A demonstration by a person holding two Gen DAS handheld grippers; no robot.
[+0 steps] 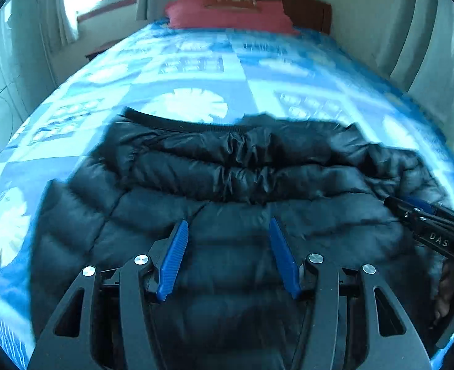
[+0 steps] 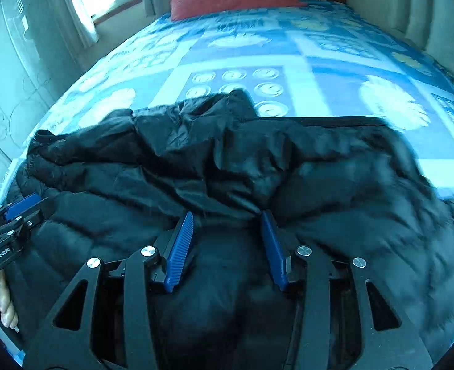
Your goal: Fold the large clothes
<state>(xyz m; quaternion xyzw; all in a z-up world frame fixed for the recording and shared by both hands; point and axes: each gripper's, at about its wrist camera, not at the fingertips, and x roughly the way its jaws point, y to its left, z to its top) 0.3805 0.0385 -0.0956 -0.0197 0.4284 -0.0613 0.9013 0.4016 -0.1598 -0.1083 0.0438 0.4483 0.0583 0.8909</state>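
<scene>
Black puffer jacket lies spread on the bed's blue patterned cover. Left claw and right claw both hover above it, jaws apart, gripping nothing. Red pillow at headboard.

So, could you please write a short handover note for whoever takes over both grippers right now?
Left gripper: jaws apart, nothing between the pads, above the near quilted part of the black puffer jacket.
Right gripper: jaws apart, just above the jacket's rumpled fabric; whether it touches is unclear.
Jacket: spread crosswise on the blue patterned bedspread, its far part crumpled; red pillow at the headboard end.
Done: jacket laid out; no neat fold visible.
Left: grasp the near edge, fold, smooth.
</scene>
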